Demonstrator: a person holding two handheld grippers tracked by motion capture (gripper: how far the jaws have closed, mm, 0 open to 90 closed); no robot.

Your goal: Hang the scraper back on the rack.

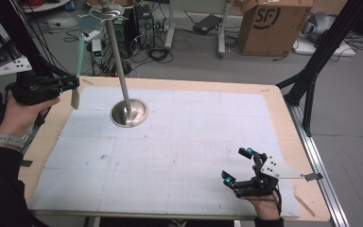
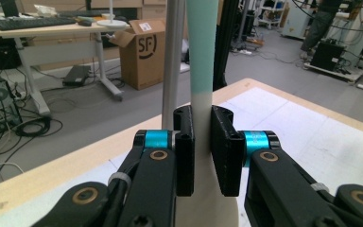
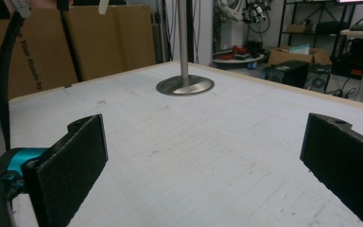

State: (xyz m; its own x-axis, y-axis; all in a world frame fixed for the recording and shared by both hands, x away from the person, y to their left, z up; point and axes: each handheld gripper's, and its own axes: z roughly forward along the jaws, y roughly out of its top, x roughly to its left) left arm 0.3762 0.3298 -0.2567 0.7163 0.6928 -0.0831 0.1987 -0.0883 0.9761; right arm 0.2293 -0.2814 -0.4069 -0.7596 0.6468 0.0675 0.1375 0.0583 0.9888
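Cardboard box [image 1: 274, 26], perhaps computer tower [image 1: 142, 21]

Wooden table [image 1: 283, 106] with a white gridded mat [image 1: 179, 156] and a metal stand.

We see the mat covering most of the tabletop, leaving a bare wooden border along the edges. On the mat's far left part rests the stand's round metal base [image 1: 129, 113], from which a slim pole [image 1: 118, 56] rises.

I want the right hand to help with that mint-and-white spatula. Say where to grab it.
Take the mint handle with the right tongs, coming from the table's right: the spatula stands upright, and the left tongs already clamp the white part above the blade.
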